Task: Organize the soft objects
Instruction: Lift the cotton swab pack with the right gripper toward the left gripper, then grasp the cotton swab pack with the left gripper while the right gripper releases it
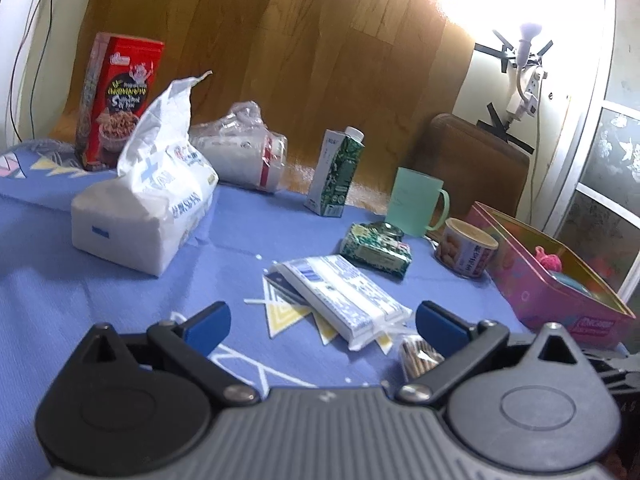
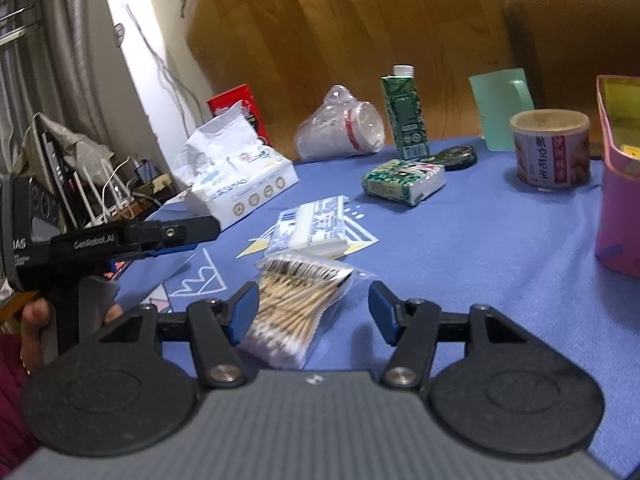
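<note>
Cotton swab bag [image 2: 298,304] lies between right gripper [image 2: 314,312] fingers — unpinched.

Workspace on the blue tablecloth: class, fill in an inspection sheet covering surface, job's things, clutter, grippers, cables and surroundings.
Surface: blue tablecloth with a white and yellow pattern.
Job's things: blue-white tissue pack lying flat; green tissue pack beyond it; large tissue bag, torn open; bag of cotton swabs; pink box, open, a pink soft item inside.
Clutter: red carton, wrapped cups on their side, green drink carton upright, teal mug, tin can.
Grippers: left hand-held gripper open, empty; right hand-held gripper open, swab bag between its jaws, ungripped.
Cables: wires left of the table.
Surroundings: brown chair, wooden panel.
</note>
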`<state>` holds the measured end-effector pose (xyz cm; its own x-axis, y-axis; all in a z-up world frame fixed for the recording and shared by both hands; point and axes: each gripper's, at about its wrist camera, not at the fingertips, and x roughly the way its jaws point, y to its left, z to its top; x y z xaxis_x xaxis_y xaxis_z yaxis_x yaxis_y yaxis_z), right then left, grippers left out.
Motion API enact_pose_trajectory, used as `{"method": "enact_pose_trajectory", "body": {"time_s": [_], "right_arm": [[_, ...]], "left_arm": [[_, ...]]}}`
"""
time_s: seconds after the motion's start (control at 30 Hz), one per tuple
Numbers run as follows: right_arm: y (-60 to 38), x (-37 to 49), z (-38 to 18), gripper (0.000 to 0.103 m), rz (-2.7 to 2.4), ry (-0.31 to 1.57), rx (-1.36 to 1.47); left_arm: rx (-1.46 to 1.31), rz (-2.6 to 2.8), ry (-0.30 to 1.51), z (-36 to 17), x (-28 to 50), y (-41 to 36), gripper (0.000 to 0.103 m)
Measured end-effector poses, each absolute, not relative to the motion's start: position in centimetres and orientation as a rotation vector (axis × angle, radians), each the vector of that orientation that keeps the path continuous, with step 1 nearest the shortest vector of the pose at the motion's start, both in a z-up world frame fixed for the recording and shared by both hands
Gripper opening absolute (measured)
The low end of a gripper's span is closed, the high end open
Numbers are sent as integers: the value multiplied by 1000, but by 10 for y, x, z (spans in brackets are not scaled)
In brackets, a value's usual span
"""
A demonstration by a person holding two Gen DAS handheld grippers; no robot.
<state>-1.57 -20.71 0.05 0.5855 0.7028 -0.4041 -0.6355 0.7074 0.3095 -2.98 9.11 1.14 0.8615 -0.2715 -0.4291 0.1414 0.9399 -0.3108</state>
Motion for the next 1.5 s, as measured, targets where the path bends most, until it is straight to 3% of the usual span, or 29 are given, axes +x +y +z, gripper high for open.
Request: {"method": "enact_pose_trajectory", "body": {"time_s": [0.3,0.73,0.83,0.9,0.93,1.0,1.5], "right_arm": [[-188,-33,1,69,839,499,-25],[-164,-38,-7,72,783,540,-189],[-157,-42,-8,63,776,524,-236],[-155,-44,-8,54,783,511,-251],[-155,-44,-8,47,788,505,-252],[-155,-45,-7,43,777,494,-253],[-202,-46,20,41,612,303,-190]], "left_arm": [[-454,-304,588,-2,-32,100,102],[-402,-454,659,-4,-27,50,102],[-386,-469,662,-4,-26,43,96],[-379,-505,674,-4,-26,37,86],[-369,-509,676,-3,-26,33,86],[-336,-504,672,-1,-27,25,85],[-182,-613,564,54,-1,-47,85]]}}
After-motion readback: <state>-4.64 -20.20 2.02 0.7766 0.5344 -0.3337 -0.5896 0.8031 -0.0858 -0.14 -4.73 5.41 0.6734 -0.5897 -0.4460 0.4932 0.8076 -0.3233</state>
